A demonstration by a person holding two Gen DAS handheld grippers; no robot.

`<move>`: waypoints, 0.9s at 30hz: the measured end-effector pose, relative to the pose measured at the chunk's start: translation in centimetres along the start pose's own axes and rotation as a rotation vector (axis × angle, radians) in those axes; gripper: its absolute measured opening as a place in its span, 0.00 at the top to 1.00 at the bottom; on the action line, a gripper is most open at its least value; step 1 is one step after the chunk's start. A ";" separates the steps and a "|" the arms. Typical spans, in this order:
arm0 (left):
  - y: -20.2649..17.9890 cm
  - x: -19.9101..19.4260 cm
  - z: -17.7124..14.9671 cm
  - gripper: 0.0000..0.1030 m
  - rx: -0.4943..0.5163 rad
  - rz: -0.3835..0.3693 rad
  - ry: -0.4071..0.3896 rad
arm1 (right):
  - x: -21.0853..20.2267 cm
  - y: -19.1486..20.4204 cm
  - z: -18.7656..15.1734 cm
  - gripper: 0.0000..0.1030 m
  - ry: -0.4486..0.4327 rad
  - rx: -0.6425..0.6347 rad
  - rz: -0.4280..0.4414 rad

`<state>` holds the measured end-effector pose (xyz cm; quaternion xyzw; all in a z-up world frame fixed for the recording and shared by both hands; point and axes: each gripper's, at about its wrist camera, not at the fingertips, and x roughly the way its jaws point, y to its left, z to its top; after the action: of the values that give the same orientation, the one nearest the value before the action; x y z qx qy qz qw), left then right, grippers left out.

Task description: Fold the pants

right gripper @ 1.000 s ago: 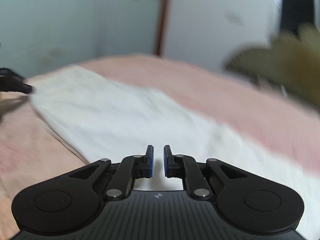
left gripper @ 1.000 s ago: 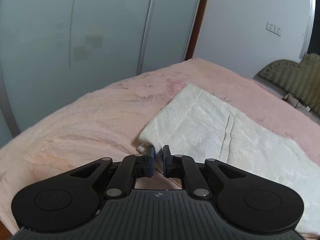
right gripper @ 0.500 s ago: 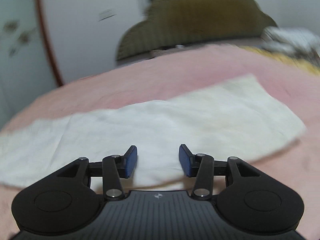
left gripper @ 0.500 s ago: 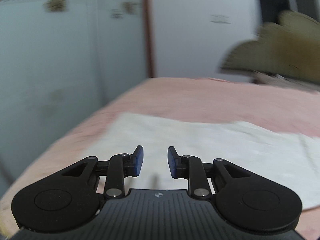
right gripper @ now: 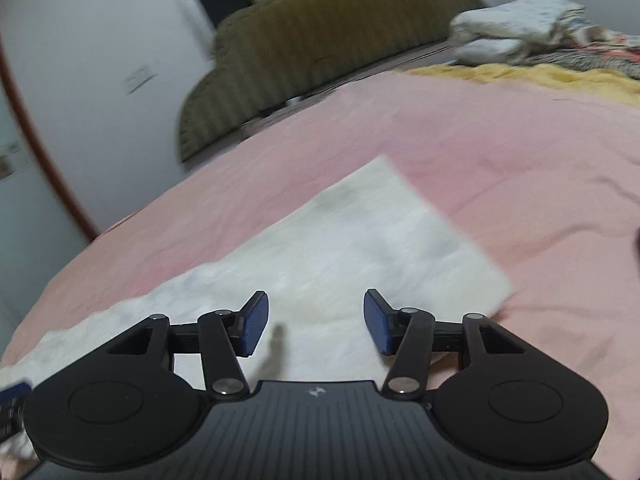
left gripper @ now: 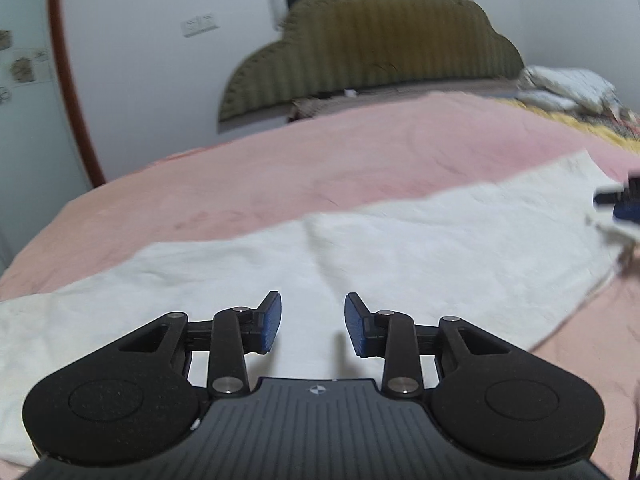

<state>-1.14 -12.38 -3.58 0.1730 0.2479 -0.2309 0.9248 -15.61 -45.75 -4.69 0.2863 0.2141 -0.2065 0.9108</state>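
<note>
The white pants (left gripper: 400,248) lie flat as a long strip across the pink bed; in the right wrist view (right gripper: 360,248) one squared end points toward the headboard. My left gripper (left gripper: 313,322) is open and empty, hovering just above the middle of the pants. My right gripper (right gripper: 314,322) is open wider and empty, above the pants near that end. The right gripper's blue tip (left gripper: 624,204) shows at the right edge of the left wrist view. The left gripper (right gripper: 14,396) shows at the left edge of the right wrist view.
The pink bedspread (left gripper: 320,168) covers the bed. An olive scalloped headboard (left gripper: 380,40) stands against the white wall. A yellow blanket (right gripper: 540,76) and a pile of folded bedding (right gripper: 516,28) lie at the far right. A wardrobe door with a brown frame (left gripper: 68,80) is at the left.
Both grippers swung round from the wardrobe side to face the headboard and opened from nearly shut. The left let go of the pants' corner it was at a second ago.
</note>
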 end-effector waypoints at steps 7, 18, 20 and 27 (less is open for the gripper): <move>-1.1 1.1 -1.4 0.52 -0.024 -0.001 0.034 | -6.5 -3.1 -0.7 0.18 -0.244 0.218 -0.096; -0.4 1.5 -1.1 0.18 -0.086 0.065 0.056 | -3.7 -2.6 -3.0 0.18 0.034 0.292 0.094; -0.1 1.8 -1.0 0.11 -0.114 0.072 0.068 | -3.4 -2.1 -2.8 0.18 0.046 0.252 0.088; 0.6 2.2 -1.0 0.00 -0.167 0.087 0.094 | -1.7 -3.7 -2.3 0.13 -0.011 0.263 0.164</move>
<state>0.42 -12.21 -5.46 0.1164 0.3014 -0.1605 0.9326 -19.52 -46.67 -7.15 0.4186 0.1562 -0.1593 0.8804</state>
